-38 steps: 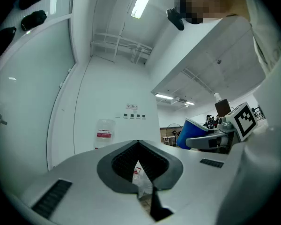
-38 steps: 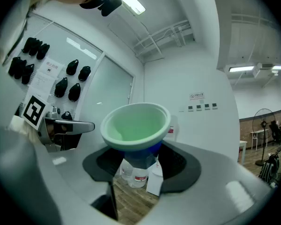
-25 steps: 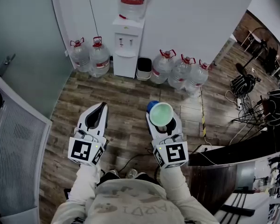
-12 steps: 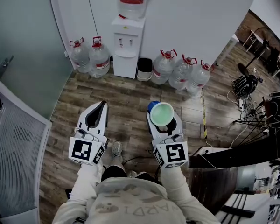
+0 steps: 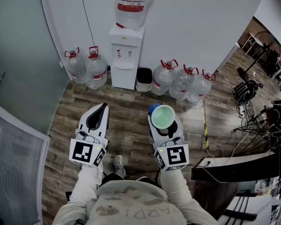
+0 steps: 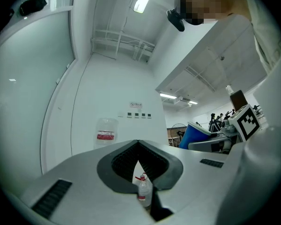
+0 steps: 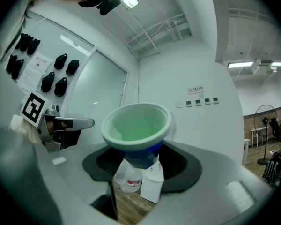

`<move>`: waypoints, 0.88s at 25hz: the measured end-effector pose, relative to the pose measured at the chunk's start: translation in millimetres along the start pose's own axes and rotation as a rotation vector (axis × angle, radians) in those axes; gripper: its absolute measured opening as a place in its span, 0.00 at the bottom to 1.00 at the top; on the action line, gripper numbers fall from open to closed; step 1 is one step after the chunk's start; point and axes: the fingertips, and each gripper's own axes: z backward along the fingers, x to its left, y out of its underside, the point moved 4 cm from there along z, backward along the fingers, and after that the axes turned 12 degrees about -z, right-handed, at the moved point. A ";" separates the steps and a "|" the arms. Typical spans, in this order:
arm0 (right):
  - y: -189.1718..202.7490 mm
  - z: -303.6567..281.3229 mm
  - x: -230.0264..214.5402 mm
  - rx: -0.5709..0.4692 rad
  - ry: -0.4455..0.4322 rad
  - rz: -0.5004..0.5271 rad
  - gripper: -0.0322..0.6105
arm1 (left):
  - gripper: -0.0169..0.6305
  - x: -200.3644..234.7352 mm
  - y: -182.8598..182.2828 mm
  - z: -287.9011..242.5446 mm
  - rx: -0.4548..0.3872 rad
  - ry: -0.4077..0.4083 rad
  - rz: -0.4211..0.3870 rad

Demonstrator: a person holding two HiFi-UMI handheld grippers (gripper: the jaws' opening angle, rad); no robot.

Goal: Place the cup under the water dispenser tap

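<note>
The right claw clamps the cup upright by its base, ready for filling, well short of the water dispenser at the wall. The left claw, unneeded, is closed on nothing

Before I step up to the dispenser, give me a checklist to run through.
1. Cup gripped: ok, the right gripper is shut on its blue base.
2. Cup upright and empty: ok, the green inside shows nothing.
3. Left gripper free: ok, shut with nothing in it.
4. Route to the water dispenser: ok, the floor ahead shows bare wood. The bottles and bin stand off to the sides.
5. Cup under the tap: not ok, the dispenser is some way ahead.
6. Space under the tap free: cannot tell, too small from here.
</note>
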 end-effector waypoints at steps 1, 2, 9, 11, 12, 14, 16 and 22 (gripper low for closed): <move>-0.8 -14.1 -3.1 -0.001 0.006 0.001 0.43 | 0.03 9.3 2.4 -11.8 -0.002 0.008 0.000; -1.7 -28.2 -5.7 -0.001 0.011 0.004 0.43 | 0.03 18.9 5.0 -23.2 -0.003 0.016 -0.001; 3.6 -118.0 -20.0 -0.015 0.045 -0.003 0.43 | 0.03 84.8 27.1 -90.2 -0.016 0.048 -0.013; 5.7 -138.5 -22.4 -0.021 0.055 -0.010 0.42 | 0.03 100.1 33.8 -104.3 -0.016 0.059 -0.016; 6.8 -148.4 -22.6 -0.024 0.059 -0.014 0.43 | 0.03 108.0 37.2 -110.6 -0.016 0.063 -0.017; 10.1 -166.3 -22.7 -0.025 0.062 -0.018 0.43 | 0.03 122.1 44.0 -121.5 -0.016 0.066 -0.017; 13.9 -179.2 -24.6 -0.018 0.062 -0.018 0.43 | 0.03 130.1 50.4 -130.5 -0.014 0.066 -0.011; 22.7 -216.2 -41.9 0.008 0.054 -0.014 0.43 | 0.03 146.8 67.6 -162.0 -0.003 0.061 0.003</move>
